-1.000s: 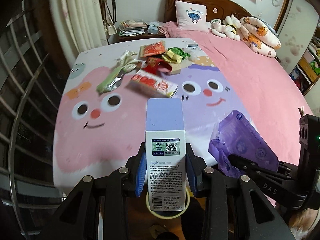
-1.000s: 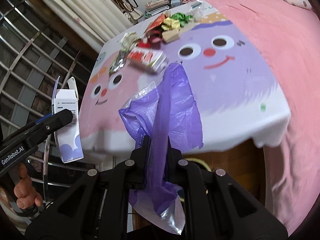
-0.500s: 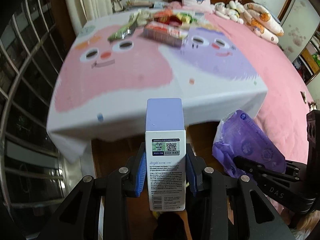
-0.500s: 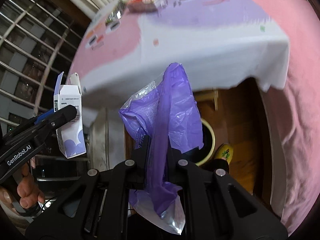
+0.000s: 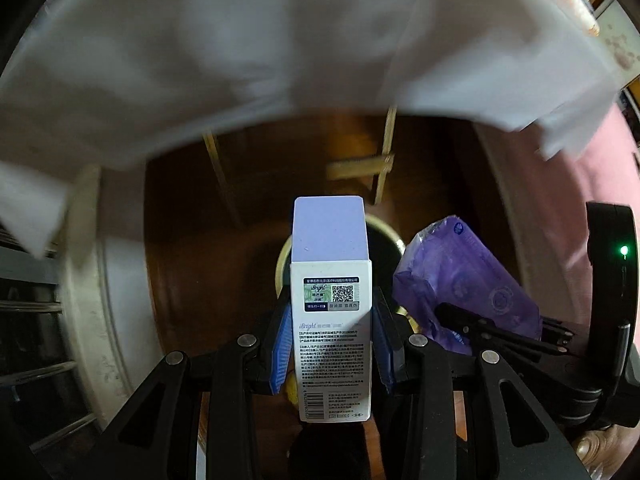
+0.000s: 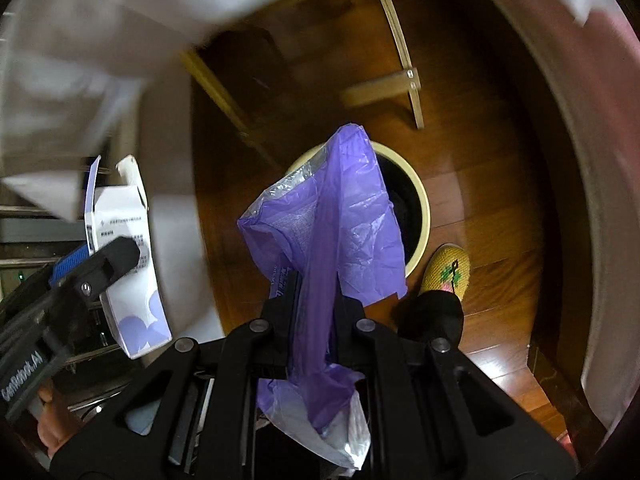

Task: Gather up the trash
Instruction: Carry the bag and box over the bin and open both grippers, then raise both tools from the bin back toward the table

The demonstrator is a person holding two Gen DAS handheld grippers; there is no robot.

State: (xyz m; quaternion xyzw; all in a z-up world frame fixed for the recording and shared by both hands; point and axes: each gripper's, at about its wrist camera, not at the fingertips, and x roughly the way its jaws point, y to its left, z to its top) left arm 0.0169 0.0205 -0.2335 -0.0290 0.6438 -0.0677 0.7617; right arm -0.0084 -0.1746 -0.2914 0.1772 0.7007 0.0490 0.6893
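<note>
My left gripper is shut on a white and lilac carton box, held upright above the floor; the box also shows in the right wrist view. My right gripper is shut on a crumpled purple plastic wrapper, which also shows in the left wrist view. Below both stands a round cream-rimmed trash bin with a dark inside; in the left wrist view the bin is mostly hidden behind the box.
The white tablecloth edge hangs overhead. Wooden table legs and a crossbar stand behind the bin on a brown wood floor. A foot in a yellow knitted slipper is right of the bin. Pink bedding is at the right.
Both grippers have tipped down from the tabletop to the floor under the table's edge. The bin is now below them. Box and wrapper stay gripped.
</note>
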